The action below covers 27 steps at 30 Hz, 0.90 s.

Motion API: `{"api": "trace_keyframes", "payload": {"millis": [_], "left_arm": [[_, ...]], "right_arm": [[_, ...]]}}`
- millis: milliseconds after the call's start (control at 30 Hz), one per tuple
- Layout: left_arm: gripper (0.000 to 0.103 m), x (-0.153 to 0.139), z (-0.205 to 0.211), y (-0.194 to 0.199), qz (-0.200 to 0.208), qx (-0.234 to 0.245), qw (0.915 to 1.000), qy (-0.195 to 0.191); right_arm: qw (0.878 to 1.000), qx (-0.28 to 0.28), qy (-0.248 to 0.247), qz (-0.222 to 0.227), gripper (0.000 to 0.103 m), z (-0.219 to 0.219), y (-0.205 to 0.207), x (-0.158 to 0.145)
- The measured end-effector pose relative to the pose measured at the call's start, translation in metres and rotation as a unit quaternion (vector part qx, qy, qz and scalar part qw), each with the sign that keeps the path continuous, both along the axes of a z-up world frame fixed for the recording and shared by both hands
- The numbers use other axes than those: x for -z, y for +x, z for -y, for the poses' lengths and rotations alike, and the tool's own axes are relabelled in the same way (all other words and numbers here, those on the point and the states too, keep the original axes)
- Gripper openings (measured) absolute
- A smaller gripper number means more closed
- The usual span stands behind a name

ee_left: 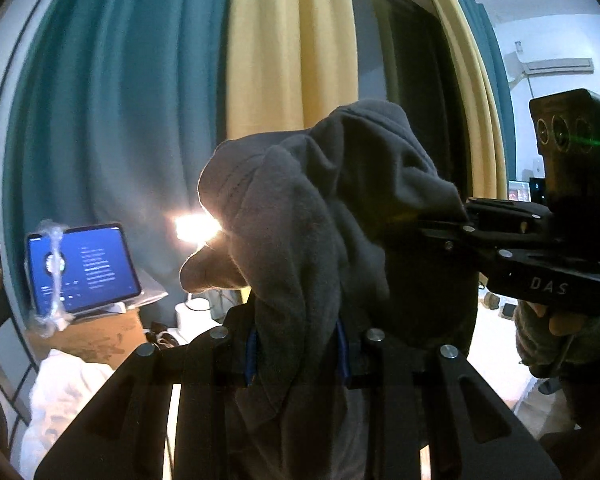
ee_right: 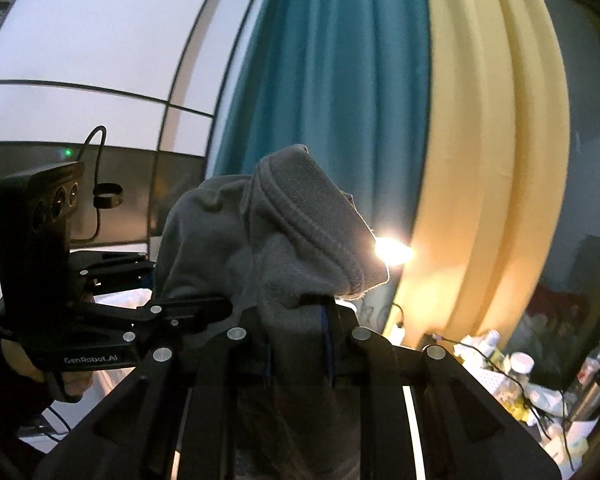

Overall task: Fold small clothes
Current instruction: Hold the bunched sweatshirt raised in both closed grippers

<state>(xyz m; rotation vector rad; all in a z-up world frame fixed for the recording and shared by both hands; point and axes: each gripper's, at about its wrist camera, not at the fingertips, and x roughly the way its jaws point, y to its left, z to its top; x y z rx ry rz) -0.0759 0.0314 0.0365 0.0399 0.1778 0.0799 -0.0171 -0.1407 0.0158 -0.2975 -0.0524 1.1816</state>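
We count two hand-held grippers: the left hand-held gripper (ee_left: 296,354) and the right hand-held gripper (ee_right: 298,344). We count one grey garment (ee_left: 320,208) between them. Behind it we count two curtain colours: one teal curtain (ee_left: 112,120) and one yellow curtain (ee_left: 292,48). We count one lit tablet (ee_left: 82,272), one cardboard box (ee_left: 100,338), one air conditioner (ee_left: 556,67) and one bright lamp (ee_left: 194,226). The bottles (ee_right: 520,368) at right are several; we cannot give an exact count.

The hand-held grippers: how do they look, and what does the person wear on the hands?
Both are matte black linkages with silver rivets and blue pads. The right hand-held gripper reads "DAS"; the left hand-held gripper reads "GenRobot.AI", with a three-lens camera block and a black cable. A grey knit cuff covers the right hand.
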Motion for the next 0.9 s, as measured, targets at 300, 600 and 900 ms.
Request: {"api": "trace_keyframes", "payload": {"millis": [300, 600, 900], "left_arm": [[0.028, -0.004, -0.023, -0.037, -0.002, -0.035, 0.9993, 0.007], [0.028, 0.005, -0.037, -0.054, -0.031, -0.054, 0.9980, 0.010], [0.028, 0.030, -0.048, -0.037, -0.081, -0.046, 0.9957, 0.007]], "right_arm": [[0.999, -0.051, -0.001, 0.003, 0.020, -0.021, -0.036, -0.002], [0.997, -0.076, -0.014, -0.031, 0.020, -0.036, -0.053, 0.013], [0.997, -0.044, -0.043, -0.046, 0.020, -0.064, -0.035, 0.040]]}}
